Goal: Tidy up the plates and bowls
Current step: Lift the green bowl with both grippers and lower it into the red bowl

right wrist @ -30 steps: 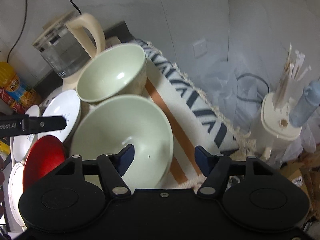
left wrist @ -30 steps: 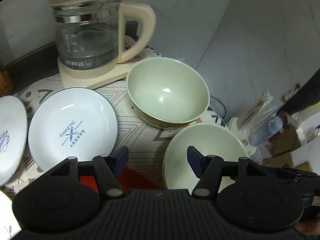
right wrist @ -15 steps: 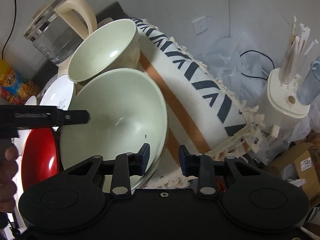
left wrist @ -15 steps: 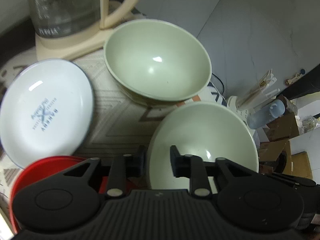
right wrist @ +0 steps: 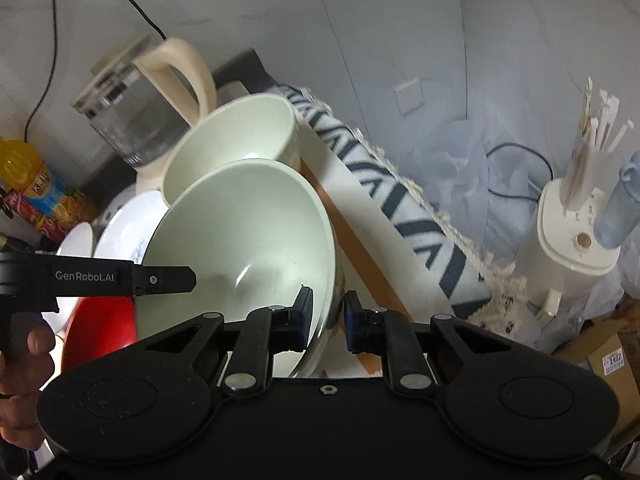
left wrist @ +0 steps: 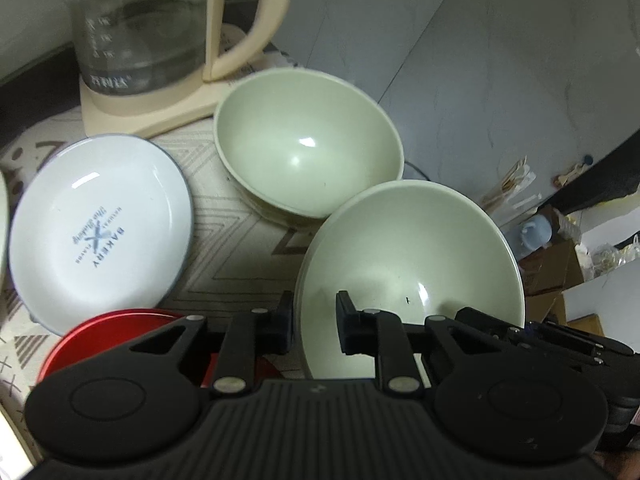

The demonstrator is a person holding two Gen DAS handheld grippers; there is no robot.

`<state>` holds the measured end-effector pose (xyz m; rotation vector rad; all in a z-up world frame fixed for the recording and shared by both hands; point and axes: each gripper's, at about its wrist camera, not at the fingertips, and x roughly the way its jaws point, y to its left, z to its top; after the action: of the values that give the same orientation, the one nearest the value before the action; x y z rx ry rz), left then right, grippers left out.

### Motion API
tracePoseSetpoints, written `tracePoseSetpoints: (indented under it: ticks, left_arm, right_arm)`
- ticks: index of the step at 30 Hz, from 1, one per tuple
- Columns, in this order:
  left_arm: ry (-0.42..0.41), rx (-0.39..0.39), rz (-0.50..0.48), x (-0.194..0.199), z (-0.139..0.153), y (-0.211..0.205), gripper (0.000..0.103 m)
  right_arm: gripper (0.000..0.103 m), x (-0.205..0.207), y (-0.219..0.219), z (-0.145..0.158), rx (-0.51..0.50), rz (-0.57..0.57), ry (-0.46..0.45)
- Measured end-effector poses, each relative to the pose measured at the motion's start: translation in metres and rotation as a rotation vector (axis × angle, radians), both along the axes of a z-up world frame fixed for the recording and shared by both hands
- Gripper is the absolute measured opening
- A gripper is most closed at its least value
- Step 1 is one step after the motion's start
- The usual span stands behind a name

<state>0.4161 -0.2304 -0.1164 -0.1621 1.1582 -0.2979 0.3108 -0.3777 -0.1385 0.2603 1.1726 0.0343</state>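
A pale green bowl [left wrist: 412, 256] is held tilted above the patterned cloth. My left gripper [left wrist: 312, 322] is shut on its left rim; my right gripper [right wrist: 327, 322] is shut on its right rim [right wrist: 326, 264]. A second green bowl [left wrist: 308, 144] stands behind it, close to the held bowl's far rim. A white "Bakery" plate [left wrist: 100, 232] lies to the left, with a red plate [left wrist: 120, 328] in front of it, partly hidden by my left gripper. In the right wrist view the far bowl [right wrist: 236, 140], white plate [right wrist: 128, 228] and red plate [right wrist: 100, 328] also show.
A glass kettle [left wrist: 148, 28] on a cream base stands behind the plates. Another white plate [right wrist: 78, 240] lies further left. A juice bottle [right wrist: 36, 188] stands at far left. Off the table's right edge are a white appliance [right wrist: 572, 248], cables and cardboard boxes [left wrist: 556, 264].
Both grippers have closed from open onto the near green bowl's rim, one on each side, and the bowl has risen and tilted toward the far bowl.
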Motion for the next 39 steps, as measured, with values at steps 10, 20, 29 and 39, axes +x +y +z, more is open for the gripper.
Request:
tracePoseSetpoints:
  ticks: [10, 20, 29, 39]
  left_arm:
    - [-0.080, -0.026, 0.046, -0.020, 0.033, 0.027, 0.020]
    - [-0.109, -0.022, 0.122, -0.053, 0.047, 0.066, 0.020]
    - [-0.119, -0.014, 0.196, -0.080, 0.051, 0.098, 0.020]
    - [-0.115, 0.004, 0.283, -0.103, 0.052, 0.128, 0.020]
  right_arm:
    - [0.017, 0.000, 0.022, 0.038, 0.005, 0.032, -0.112]
    - [0.017, -0.006, 0.058, 0.050, 0.024, 0.105, -0.139]
    - [0.017, -0.012, 0.091, 0.056, 0.049, 0.181, -0.145]
    - [0.017, -0.017, 0.123, 0.054, 0.072, 0.269, -0.119]
